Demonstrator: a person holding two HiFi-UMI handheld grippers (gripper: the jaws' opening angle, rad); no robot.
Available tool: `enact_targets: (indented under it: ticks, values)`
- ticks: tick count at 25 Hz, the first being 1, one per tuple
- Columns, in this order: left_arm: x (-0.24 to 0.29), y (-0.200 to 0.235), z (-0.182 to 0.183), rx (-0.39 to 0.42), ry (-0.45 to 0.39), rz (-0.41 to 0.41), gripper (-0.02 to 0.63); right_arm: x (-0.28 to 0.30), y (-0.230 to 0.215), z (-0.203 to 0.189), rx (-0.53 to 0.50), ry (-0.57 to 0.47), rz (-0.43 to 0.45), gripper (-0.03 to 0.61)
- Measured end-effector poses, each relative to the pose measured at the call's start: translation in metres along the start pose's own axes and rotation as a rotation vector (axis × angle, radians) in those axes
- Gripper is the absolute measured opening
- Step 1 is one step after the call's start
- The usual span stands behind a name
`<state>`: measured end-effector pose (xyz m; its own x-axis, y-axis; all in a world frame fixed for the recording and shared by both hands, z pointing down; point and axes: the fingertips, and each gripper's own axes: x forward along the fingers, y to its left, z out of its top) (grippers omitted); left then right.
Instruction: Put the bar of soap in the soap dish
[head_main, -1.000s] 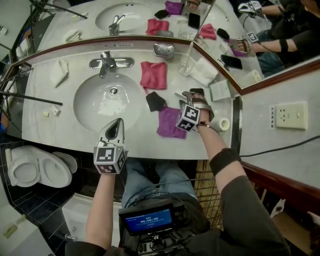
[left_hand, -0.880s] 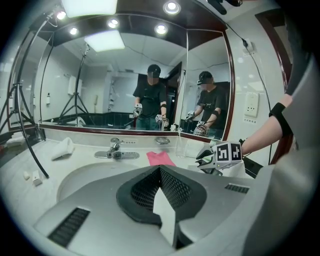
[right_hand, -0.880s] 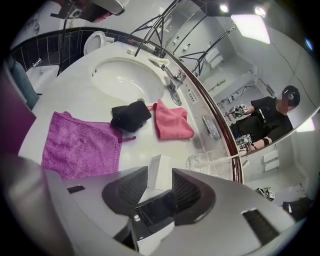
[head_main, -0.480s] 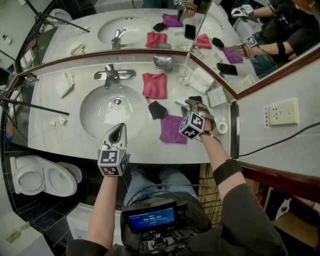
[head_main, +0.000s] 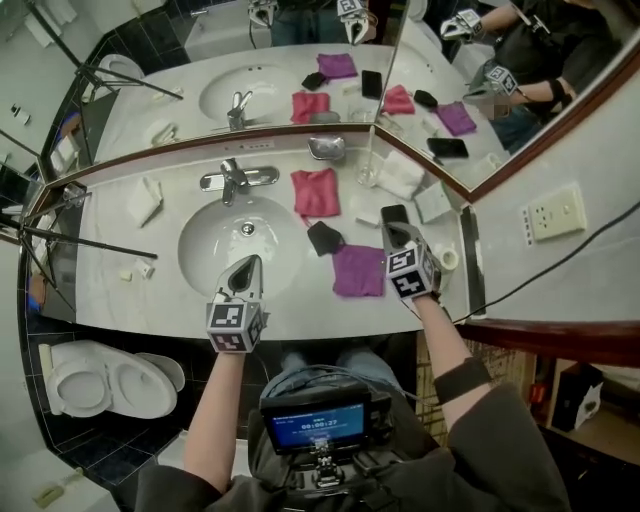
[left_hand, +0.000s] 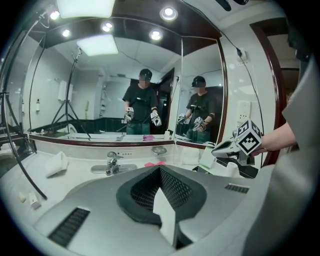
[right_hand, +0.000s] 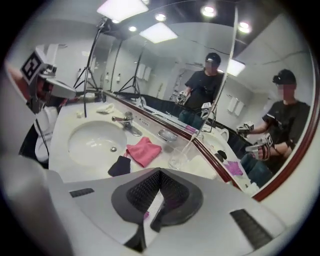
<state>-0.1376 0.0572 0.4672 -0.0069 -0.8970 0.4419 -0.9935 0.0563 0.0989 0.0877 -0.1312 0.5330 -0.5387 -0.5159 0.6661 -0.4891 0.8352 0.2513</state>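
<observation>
The silver soap dish stands at the back of the counter, by the mirror. A small white block, possibly the soap bar, lies between the pink cloth and a black phone. My right gripper hovers over the counter beside the purple cloth. Its jaws have just closed and are shut, with nothing between them. My left gripper is shut and empty above the basin's front rim.
A chrome faucet stands behind the basin. An empty glass, a folded white towel, a black cloth, a white box and a tape roll crowd the right side. A white cloth lies left.
My right gripper has lifted from the counter near the purple cloth and rolled, so its marker cube now faces up. The left gripper has risen a little over the basin's front.
</observation>
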Motion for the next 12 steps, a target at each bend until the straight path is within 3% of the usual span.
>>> enact_targets:
  ticks: [7, 12]
  values:
    - [0.004, 0.009, 0.007, -0.004, -0.005, -0.040, 0.000, -0.027, 0.000, -0.025, 0.330, -0.037, -0.033, 0.015]
    - [0.004, 0.014, 0.008, -0.001, 0.000, -0.057, 0.000, -0.035, 0.005, -0.034, 0.402, -0.035, -0.050, 0.015]
